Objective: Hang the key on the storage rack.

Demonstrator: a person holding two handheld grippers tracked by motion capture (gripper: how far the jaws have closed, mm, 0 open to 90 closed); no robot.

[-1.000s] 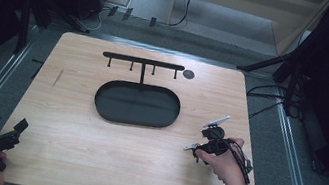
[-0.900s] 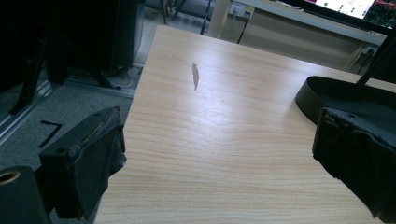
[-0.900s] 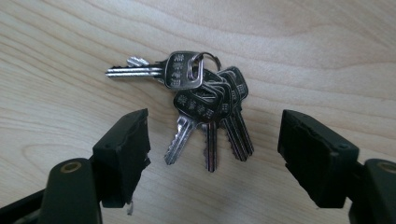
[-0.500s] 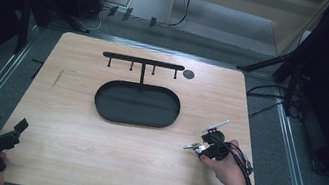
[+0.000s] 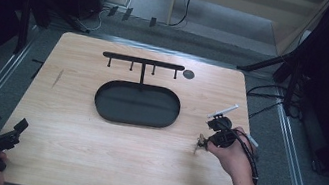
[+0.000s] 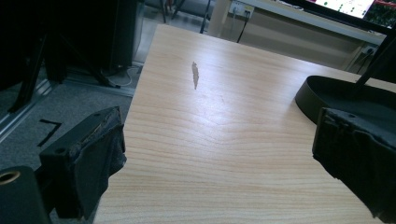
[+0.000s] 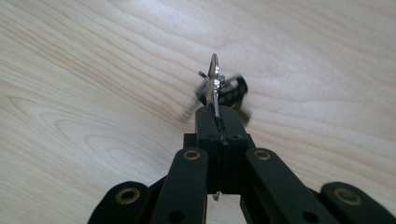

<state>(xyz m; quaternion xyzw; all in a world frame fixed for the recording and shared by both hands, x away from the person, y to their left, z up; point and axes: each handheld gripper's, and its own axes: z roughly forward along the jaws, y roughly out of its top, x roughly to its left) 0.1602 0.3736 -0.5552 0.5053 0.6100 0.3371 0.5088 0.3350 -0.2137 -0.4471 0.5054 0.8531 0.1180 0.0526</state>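
My right gripper (image 7: 217, 112) is shut on a silver key ring, and a bunch of keys (image 7: 219, 88) hangs blurred just past its jaw tips, close over the wooden table. In the high view the right gripper (image 5: 206, 141) sits at the table's right side, and the keys (image 5: 198, 144) dangle at its tip. A black oval tray (image 5: 137, 103) with a hook rack (image 5: 143, 61) on a post stands at the table's middle back. My left gripper (image 5: 5, 130) is open at the near left corner; its pads (image 6: 98, 154) stand wide apart with bare wood between them.
A dark round spot (image 5: 188, 73) lies on the table beside the rack's right end. A small dark scuff (image 6: 194, 75) marks the wood on the left. The tray's rim (image 6: 327, 93) is at the right of the left gripper view. Cables and stands lie on the floor around the table.
My right gripper has moved down and toward the near edge with the keys in it, and tilted. The left gripper has stayed put.
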